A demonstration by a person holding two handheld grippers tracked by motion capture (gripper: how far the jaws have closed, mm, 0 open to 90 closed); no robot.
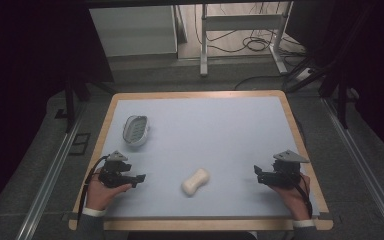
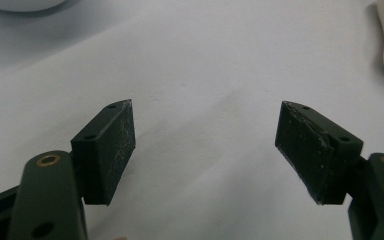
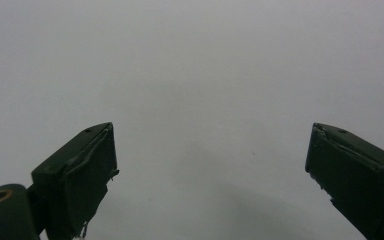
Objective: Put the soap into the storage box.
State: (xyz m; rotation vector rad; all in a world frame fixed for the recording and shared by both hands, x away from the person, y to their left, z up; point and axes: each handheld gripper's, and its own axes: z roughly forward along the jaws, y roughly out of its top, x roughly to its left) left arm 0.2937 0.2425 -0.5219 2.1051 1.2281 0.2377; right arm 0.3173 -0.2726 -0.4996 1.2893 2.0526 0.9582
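Both grippers rest with jaws spread and nothing between them: left gripper (image 1: 139, 178) at 8 o'clock, right gripper (image 1: 256, 171) at 4. The white soap bar (image 1: 196, 182) lies untouched between them at 6; the soap dish (image 1: 135, 130) sits at 10. This looks like the approach step: next, the left gripper must close on the bar's waist.

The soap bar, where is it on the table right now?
In the high view the soap bar lies near the table's front edge, between the two tongs, closer to the left tongs, with the soap dish behind them.

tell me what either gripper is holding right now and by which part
Nothing is held. The left gripper and right gripper both stand open over bare mat, apart from the soap bar.
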